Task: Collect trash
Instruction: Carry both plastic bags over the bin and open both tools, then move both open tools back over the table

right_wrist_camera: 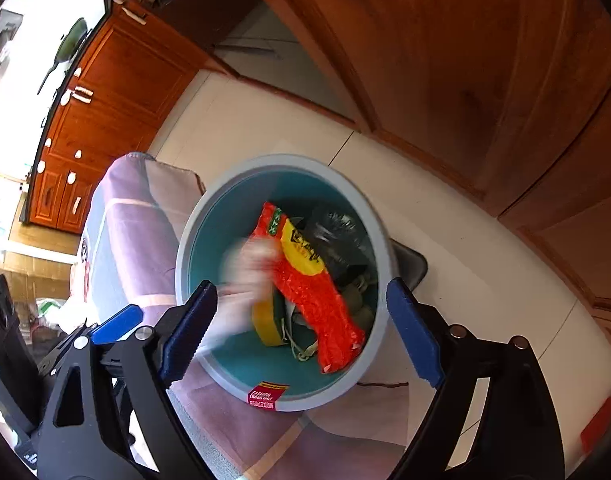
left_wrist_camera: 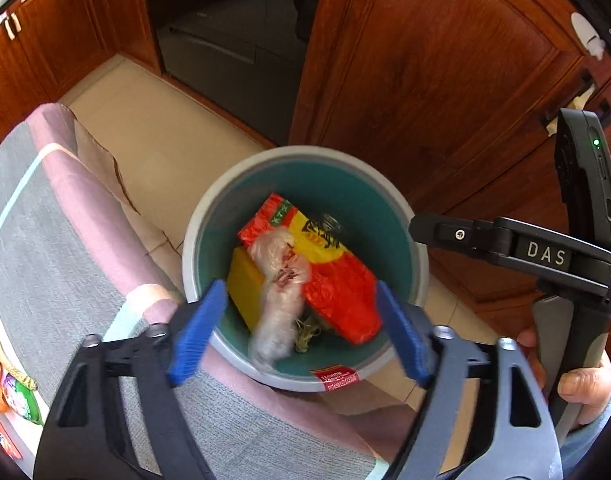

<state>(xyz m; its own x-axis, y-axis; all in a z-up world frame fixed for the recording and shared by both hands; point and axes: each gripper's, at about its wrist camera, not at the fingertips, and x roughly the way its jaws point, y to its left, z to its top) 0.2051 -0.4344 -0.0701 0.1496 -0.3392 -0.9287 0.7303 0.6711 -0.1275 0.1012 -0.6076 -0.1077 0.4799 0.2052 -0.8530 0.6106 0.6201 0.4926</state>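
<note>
My left claw (left_wrist_camera: 301, 328) stands wide, with nothing pressed between its blue fingers (left_wrist_camera: 197, 332). My right claw (right_wrist_camera: 301, 332) is wide too and holds nothing. Both hang over the round bin (left_wrist_camera: 213, 208) in the middle of the frame, which stands on the pale floor (left_wrist_camera: 165, 120) beside a cloth-covered seat (left_wrist_camera: 65, 240). A blurred white wad (left_wrist_camera: 279, 280) is inside the bin's mouth, over a red and yellow packet (left_wrist_camera: 337, 280). Wooden cupboards (left_wrist_camera: 425, 60) fill the upper right.
</note>
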